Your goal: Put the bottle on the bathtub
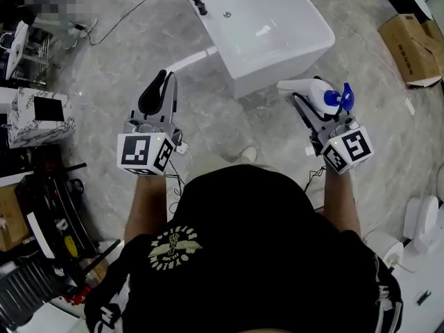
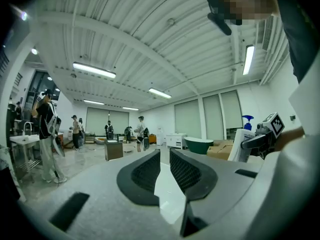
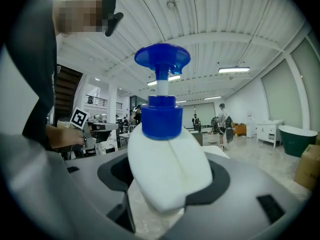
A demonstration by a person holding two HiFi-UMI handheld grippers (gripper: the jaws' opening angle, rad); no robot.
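**Bottle being held short of the bathtub; placement not yet made.**

The left gripper [image 1: 162, 82] is hanging over the floor [image 1: 104, 61] off the near left corner of the bathtub [image 1: 305, 50]. Its jaws are drawn almost together and are carrying nothing. The tub is lying ahead of both grippers, and as far as the head view shows, its rim is bare apart from the dark tap fittings [image 1: 198, 0] along the far left edge. The right gripper [image 1: 310, 104] is pinching the white body of the bottle [image 1: 309, 89] between its jaws, with the blue pump head [image 1: 345, 97] standing clear of them. The bottle is being held in the air just off the tub's near right edge, not touching it. By this evidence the pick-up is done. Carrying the bottle over the rim, setting it down upright and releasing it are judged to remain.
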